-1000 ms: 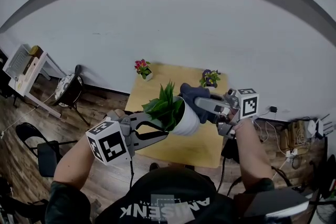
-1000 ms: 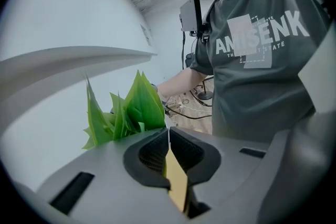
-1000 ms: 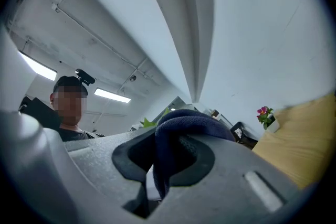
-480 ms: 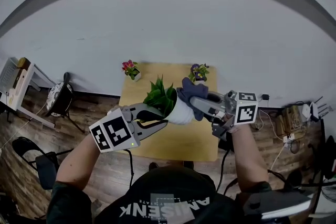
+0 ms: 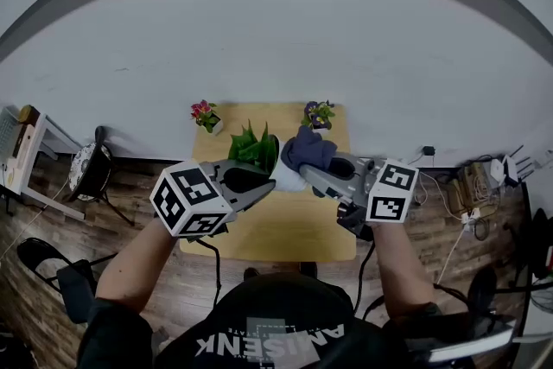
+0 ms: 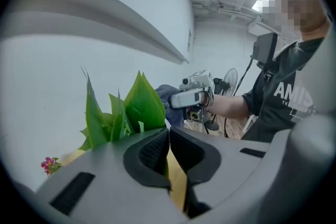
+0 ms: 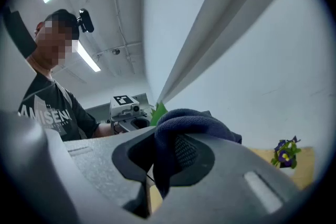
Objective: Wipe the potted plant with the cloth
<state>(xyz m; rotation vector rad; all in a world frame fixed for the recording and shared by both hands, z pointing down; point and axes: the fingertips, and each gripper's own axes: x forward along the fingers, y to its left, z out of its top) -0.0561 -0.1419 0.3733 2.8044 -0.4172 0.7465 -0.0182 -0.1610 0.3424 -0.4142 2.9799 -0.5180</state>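
Left gripper: the left gripper is squeezing almost fully closed, with only a sliver of gap between the jaws. It's holding the potted plant up off the desk. I'm guessing it's pinching the thin rim of the white pot, but I can't totally rule out a leaf base.

Right gripper: the right gripper is clamping down on a bunched-up dark blue cloth. The fabric is filling the space between the jaws and bulging out over the top.

Where they're meeting: the wad of cloth is sitting right up against the upper right side of the pot, just beside the leaves.

How the plant is going to handle: pretty light, I'd say. The pot looks hard and smooth though, so with a rim pinch it's probably wanting to swing or slip if it gets pushed hard. The leaves look bendy and easy to crease, so I'm thinking gentle strokes from base to tip.

How the cloth is going to handle: soft and floppy, and it's gripping fine as a bunch. Grabbing it mid-wad is leaving a cushion of fabric sticking out past the jaws, which is the bit you want touching the leaves.

Desk: the wooden desk is lying below both grippers.

Far edge: a small pot of pink flowers and one of purple flowers are sitting by the wall, well apart from each other.
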